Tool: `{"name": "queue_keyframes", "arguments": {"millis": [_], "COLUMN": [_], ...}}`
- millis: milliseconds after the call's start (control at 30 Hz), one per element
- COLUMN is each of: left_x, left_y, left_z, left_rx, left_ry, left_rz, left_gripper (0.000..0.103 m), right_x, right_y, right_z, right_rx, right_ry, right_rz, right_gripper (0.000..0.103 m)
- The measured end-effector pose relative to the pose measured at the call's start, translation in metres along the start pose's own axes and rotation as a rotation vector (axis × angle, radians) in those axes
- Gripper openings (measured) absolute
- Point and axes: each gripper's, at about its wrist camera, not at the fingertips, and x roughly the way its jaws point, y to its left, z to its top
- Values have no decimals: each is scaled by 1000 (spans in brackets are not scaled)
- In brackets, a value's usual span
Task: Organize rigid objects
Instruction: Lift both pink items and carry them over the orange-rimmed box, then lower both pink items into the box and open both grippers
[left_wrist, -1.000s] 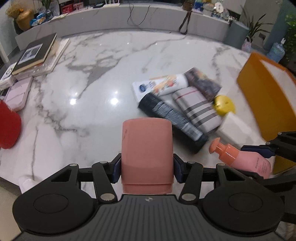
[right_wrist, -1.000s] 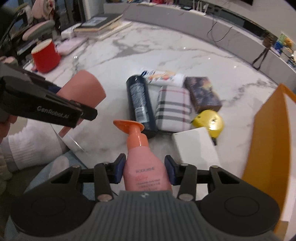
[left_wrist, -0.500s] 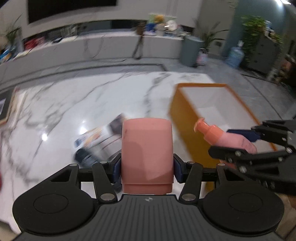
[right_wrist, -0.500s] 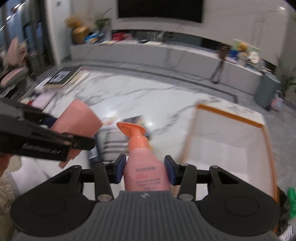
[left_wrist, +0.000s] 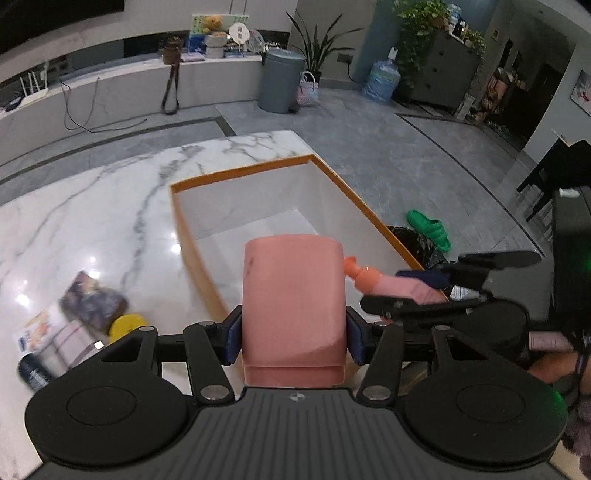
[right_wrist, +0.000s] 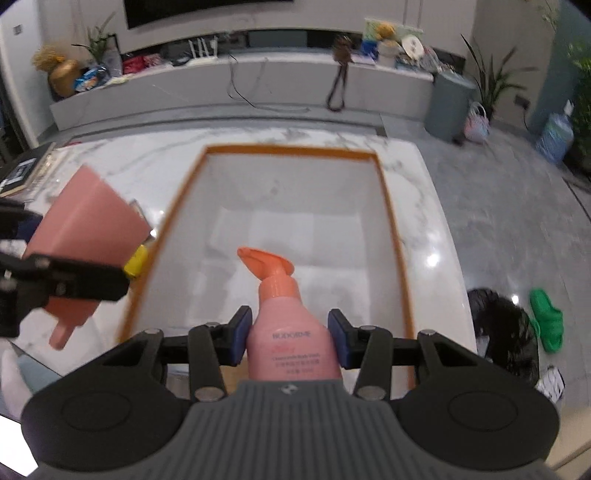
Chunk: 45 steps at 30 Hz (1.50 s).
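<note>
Both grippers tilt downward over the orange-rimmed box (right_wrist: 386, 192). The left gripper (left_wrist: 293, 328) pinches a salmon-pink cup (left_wrist: 293, 291); the right gripper (right_wrist: 291, 338) clamps a pink pump bottle (right_wrist: 284, 317), orange nozzle forward.

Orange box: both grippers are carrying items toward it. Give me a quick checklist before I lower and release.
1. Left gripper clamped on the pink cup: ok.
2. Right gripper clamped on the pink pump bottle: ok.
3. Orange box open, white floor bare where visible: ok.
4. Pump bottle lined up over the box opening, as seen from the right wrist: ok.
5. Cup fully over the box: cannot tell; the right wrist view shows it near the box's left rim.
6. Clearance between the two grippers: cannot tell; they sit close side by side.
</note>
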Motion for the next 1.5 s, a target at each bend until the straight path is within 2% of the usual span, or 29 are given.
{"name": "queue_keyframes", "arguments": {"millis": [167,333,500,700,1033,1367,1500], "left_x": [38,60,72,79,89,102,111], "left_y": [-11,-12,-7,-3,-6,-16,-17], "left_z": [15,16,12,12,8,5,2], "left_rx": [2,-7,3,12,54,167,168], "left_ry": [60,103,147,161,202,235,261], "left_rz": [-13,-24,-10,-6,-10,-26,-39], "left_gripper": [62,62,62,62,62,62,62], "right_x": [19,40,54,60,70,58,59], "right_y": [-15,-14,-9,-5,-4,-9,-6], "right_z": [-6,-12,-15,-15,-26,-20,-21], "right_rx": [-17,-60,-105,-155,-165,-162,-170], "right_ry": [35,89,130,149,227,169,154], "right_rz": [-21,-26,-41,-61,-22,-11,-11], "right_gripper": [45,45,45,45,44,43,44]}}
